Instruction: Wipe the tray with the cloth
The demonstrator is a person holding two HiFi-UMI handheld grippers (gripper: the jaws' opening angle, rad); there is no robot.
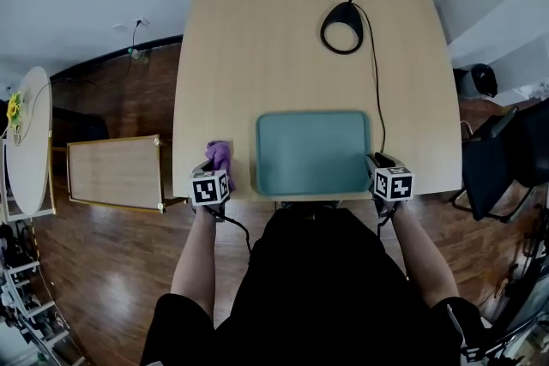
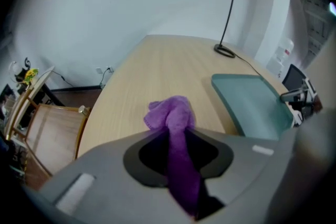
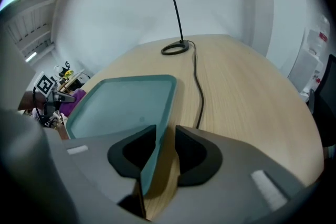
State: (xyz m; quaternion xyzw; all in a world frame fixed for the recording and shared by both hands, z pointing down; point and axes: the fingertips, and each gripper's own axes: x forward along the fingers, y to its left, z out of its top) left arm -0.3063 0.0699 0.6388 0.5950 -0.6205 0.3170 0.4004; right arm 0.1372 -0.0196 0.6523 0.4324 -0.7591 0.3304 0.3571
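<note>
Found the left gripper clamped on a purple cloth, with the bunched end sticking out past the jaw tips onto the table. Confirmed from the head view: cloth on bare wood just left of the tray, near the front edge of the table, apart from the tray rim.

Found the right gripper with jaws slightly apart, astride the right rim of the tray near its front corner. Noted the rim close against the left jaw and a strip of wood showing between rim and right jaw. Recorded as not clamped.

Located the tray flat on the table, teal, with rounded corners, directly in front of the person and between the two grippers.

Checked one view against another. Took the jaw detail from the two gripper views only; got no more from the head view than marker cubes and gripper bodies seen from above. Saw the opposite gripper across the tray in each gripper view, small and at the frame edge. Traced the lamp in all three views, at the far side of the table, with its cord running past the right side of the tray; followed the cord to the front edge in the head view only. Picked up a black chair at the right in the head view.
</note>
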